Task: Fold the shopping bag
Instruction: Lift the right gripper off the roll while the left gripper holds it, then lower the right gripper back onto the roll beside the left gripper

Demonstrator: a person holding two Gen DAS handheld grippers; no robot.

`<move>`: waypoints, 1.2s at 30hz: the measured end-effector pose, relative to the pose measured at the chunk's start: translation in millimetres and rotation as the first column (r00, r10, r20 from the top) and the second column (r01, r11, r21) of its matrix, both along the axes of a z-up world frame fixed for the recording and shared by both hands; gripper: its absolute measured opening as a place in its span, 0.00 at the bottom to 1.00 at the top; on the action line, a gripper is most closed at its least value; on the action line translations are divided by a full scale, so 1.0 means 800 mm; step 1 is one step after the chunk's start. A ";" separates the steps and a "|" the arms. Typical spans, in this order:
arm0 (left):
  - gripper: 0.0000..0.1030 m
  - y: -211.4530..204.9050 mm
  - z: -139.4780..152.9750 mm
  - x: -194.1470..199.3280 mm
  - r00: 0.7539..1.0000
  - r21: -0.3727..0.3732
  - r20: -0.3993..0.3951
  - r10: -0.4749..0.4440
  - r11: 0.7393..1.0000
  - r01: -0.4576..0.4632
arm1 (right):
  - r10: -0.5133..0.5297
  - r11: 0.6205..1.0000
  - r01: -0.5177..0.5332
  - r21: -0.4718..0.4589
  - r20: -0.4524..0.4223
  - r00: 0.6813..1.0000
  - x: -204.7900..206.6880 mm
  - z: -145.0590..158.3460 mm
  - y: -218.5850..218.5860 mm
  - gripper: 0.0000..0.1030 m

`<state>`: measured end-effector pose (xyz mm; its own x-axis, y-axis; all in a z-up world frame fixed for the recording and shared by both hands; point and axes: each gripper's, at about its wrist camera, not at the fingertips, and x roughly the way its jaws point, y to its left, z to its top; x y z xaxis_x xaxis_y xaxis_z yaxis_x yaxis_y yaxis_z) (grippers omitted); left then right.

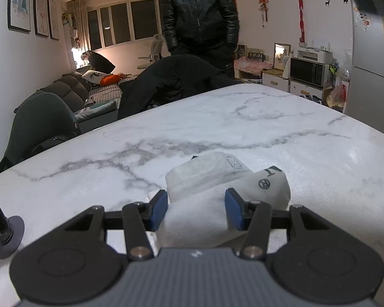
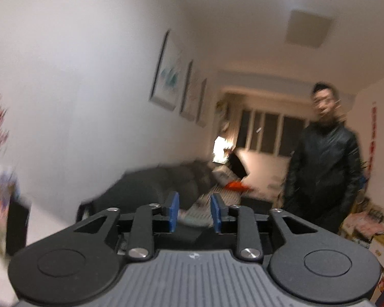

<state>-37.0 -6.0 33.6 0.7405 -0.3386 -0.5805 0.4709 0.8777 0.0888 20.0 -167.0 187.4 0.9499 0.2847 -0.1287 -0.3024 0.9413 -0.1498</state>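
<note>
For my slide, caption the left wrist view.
Left gripper straddles a folded white shopping bag on the marble table.

I see the bag (image 1: 217,192), white soft fabric, bunched into a small thick bundle on the marble table (image 1: 243,128). Its near end sits between my left gripper's (image 1: 195,211) blue pads (image 1: 159,208), which stand apart on either side; I cannot tell if they touch it. Dark print, a circled R, shows on its right fold.
</note>
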 end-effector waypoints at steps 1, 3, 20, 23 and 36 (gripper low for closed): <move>0.46 0.000 0.000 0.000 1.000 -0.001 -0.001 0.000 1.000 0.000 | 0.015 1.000 -0.015 -0.014 -0.027 1.000 -0.003 -0.018 0.003 0.27; 0.46 0.001 0.000 0.001 1.000 -0.002 -0.002 -0.001 1.000 0.001 | 0.042 0.999 -0.044 -0.021 -0.086 0.995 -0.011 -0.057 0.006 0.27; 0.46 0.003 0.002 0.009 1.000 -0.018 -0.027 0.003 1.000 -0.004 | 0.201 0.976 -0.216 -0.019 -0.295 0.934 -0.109 -0.207 0.006 0.27; 0.46 0.008 0.003 0.017 0.999 -0.034 -0.053 -0.006 0.999 0.004 | 0.238 0.966 -0.256 -0.032 -0.281 0.930 -0.125 -0.215 0.002 0.27; 0.50 0.026 0.001 0.050 0.986 -0.100 -0.157 -0.057 0.994 0.042 | 0.386 0.865 -0.445 -0.231 -0.260 0.885 -0.122 -0.239 0.025 0.38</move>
